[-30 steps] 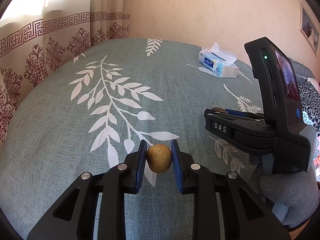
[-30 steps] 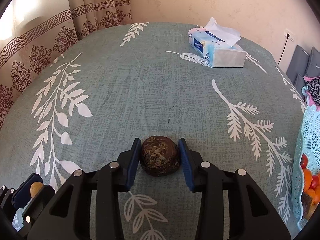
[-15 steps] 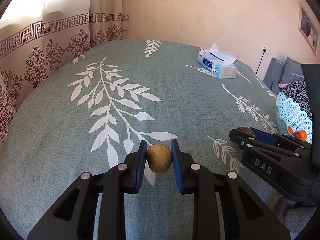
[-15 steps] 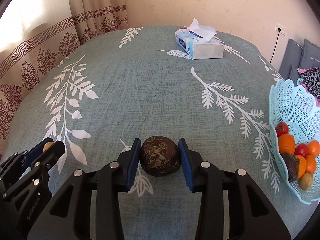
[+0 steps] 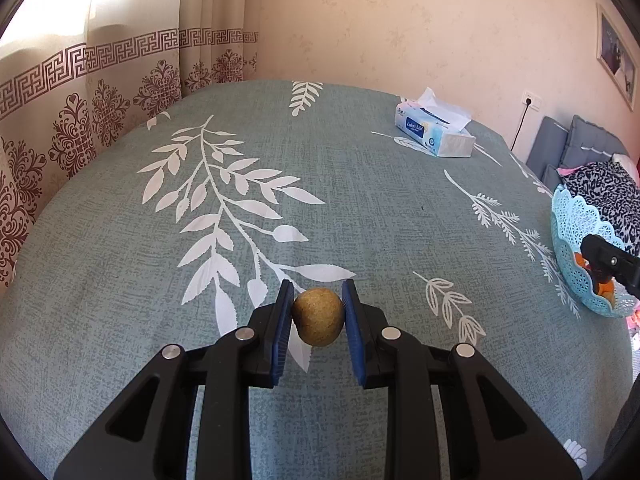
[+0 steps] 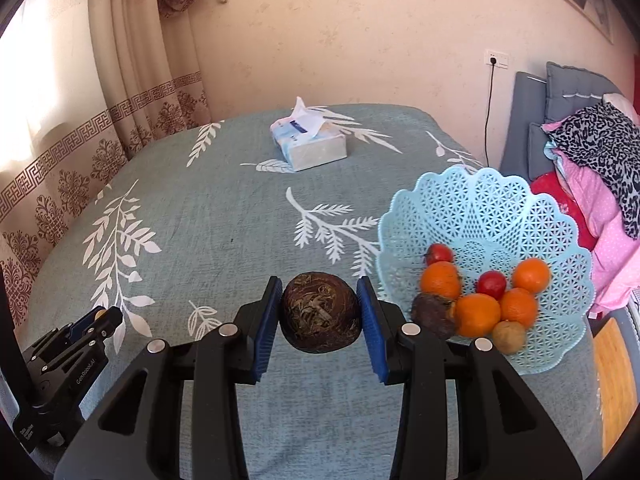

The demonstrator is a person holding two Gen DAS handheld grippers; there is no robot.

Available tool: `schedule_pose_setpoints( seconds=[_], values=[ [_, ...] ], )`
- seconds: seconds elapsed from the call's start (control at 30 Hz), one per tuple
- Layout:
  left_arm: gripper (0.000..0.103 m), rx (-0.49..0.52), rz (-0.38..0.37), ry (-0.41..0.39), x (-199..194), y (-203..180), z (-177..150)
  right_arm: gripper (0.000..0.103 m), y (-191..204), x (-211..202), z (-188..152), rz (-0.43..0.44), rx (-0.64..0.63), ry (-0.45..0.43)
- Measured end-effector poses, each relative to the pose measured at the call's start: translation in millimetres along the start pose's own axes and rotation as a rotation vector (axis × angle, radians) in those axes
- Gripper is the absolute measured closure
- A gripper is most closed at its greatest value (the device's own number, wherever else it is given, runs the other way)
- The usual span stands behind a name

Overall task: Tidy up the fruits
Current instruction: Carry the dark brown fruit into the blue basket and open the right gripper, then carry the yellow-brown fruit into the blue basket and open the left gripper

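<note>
We had both tools loaded. Our right gripper [image 6: 318, 312] was clamped on a dark brown fruit [image 6: 319, 312], round and slightly flattened, its skin rough and streaked with pale dry fibres, with its wider axis running from pad to pad. Our left gripper [image 5: 317, 312] was clamped on a small tan fruit [image 5: 317, 316], egg-shaped with a matte speckled skin, its long axis upright between the blue pads. Both fruits hung above the green leaf-print tablecloth [image 6: 224, 216], not resting on it as far as we could judge.

The relation that mattered was the pale blue lattice basket [image 6: 492, 200]. It lay to the right of the dark fruit and slightly ahead, near the right tool, while from the left tool it sat far off at the right edge of the table [image 5: 576, 236]. So we judged the right hand nearer, and that the dark fruit should go in first.

The basket already held about 8 pieces: 4 oranges [image 6: 440, 278], 2 small red fruits [image 6: 492, 283], a dark one and a tan one, bunched in its near half. We judged the back half freer. A tissue box [image 6: 312, 144] stood well apart at the far end.
</note>
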State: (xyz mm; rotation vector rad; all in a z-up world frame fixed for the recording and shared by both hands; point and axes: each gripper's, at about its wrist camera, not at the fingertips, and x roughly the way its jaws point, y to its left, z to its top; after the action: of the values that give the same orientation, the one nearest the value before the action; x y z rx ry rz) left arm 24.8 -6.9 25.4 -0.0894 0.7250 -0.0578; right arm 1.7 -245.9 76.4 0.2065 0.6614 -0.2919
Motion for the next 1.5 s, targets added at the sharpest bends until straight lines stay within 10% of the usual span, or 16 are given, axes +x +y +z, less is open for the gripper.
schedule_pose_setpoints(
  seconds=[0.7,1.5],
  values=[
    [0.078,-0.004,0.002,0.013,2,1,1,0.063,-130,-26,-10,-0.230,0.279,-0.076],
    [0.078,0.125,-0.014,-0.043,-23,-47,22,0.029,-163,-72,-41,-0.382,0.275,-0.306]
  ],
)
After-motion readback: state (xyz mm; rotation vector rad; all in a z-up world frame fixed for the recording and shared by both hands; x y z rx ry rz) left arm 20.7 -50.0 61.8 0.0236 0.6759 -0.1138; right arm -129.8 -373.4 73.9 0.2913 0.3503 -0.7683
